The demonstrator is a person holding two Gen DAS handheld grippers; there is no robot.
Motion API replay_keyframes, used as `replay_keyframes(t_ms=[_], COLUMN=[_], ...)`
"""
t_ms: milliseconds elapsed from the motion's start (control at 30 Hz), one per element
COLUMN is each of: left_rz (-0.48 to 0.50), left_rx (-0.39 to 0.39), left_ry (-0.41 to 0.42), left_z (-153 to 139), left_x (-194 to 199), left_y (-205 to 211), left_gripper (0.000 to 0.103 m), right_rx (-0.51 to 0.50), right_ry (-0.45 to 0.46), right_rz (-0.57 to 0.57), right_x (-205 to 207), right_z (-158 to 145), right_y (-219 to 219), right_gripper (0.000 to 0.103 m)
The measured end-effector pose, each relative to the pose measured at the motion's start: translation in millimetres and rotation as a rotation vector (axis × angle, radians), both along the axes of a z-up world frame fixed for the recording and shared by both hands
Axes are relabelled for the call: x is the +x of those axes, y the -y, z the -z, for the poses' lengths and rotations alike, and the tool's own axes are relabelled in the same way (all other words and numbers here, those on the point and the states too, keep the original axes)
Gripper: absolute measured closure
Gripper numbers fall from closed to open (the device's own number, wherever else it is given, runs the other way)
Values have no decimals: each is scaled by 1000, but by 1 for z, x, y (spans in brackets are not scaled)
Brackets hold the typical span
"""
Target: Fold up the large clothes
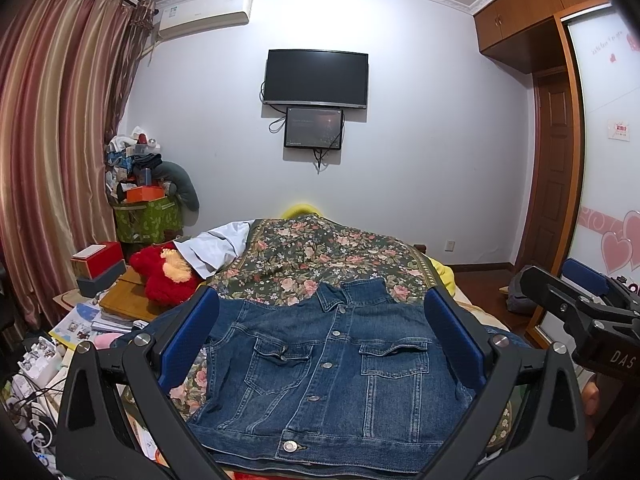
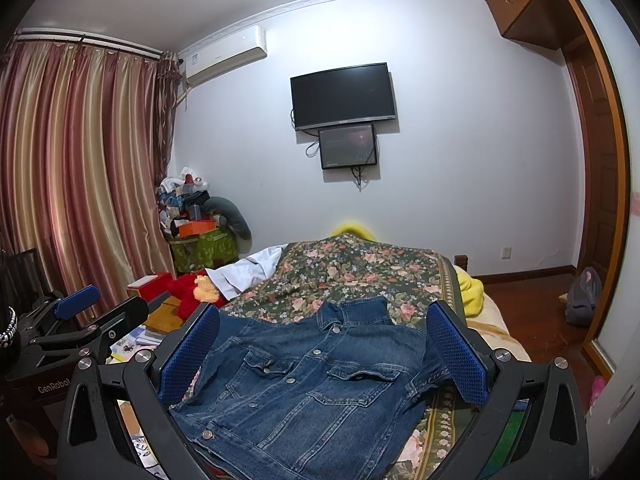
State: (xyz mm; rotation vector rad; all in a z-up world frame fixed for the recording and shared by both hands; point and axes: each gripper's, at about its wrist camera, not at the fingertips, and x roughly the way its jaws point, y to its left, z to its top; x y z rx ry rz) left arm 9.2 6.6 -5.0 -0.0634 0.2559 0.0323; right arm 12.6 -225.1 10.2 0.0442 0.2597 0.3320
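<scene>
Both grippers: your left gripper (image 1: 320,344) and right gripper (image 2: 322,354) each hover with the blue pads spread wide and nothing between them, above the near end of the bed.
Denim jacket (image 1: 324,364): it lies face up and buttoned on the floral bedspread (image 1: 320,252), collar at 12 o'clock, hem at 6 o'clock nearest you. It looks like a compact rectangle; whether the sleeves are tucked under you cannot tell from either view.
Risk, thick cloth: denim is stiff and heavy, so a shallow pinch on one layer at the hem could slip out as you lift. Take a deep bite through every layer.
Risk, uneven lift: if one gripper rises ahead of the other, the panel may twist and the fold could land crooked. Grip the two hem corners at matching points.
Risk, bedspread: the jacket sits flat on loose cover, and a low pinch could catch the floral cloth along with the denim and drag it.
Risk, edge at 9 o'clock: the jacket's side reaches toward the bed edge, with papers and books (image 1: 116,316) beside it there. A sideways tug could pull denim over that edge.
Risk, collision: your right gripper (image 1: 580,304) is near the left one at 3 o'clock, so crossing paths could knock them together.
</scene>
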Motion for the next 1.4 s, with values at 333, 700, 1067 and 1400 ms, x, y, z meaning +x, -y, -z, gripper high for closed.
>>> replay_keyframes(t_ms=[333,700,1067,1400], left_rz=[-2,-1,-60,-221], left_rx=[1,-11,-54,-67], left_ry=[2,-13,-112,-275], left_z=[0,4,27,74], left_x=[-1,6,63,150], left_y=[1,-2,-53,-146], left_gripper=[0,0,0,0], right_rx=[1,-5,-46,-112], right_ry=[0,-26,-131,-252], right_rz=[1,8,12,71], right_x=[0,6,64,173], right_z=[0,-3,16,56], right_y=[1,-4,-30,-61], right_gripper=[0,0,0,0])
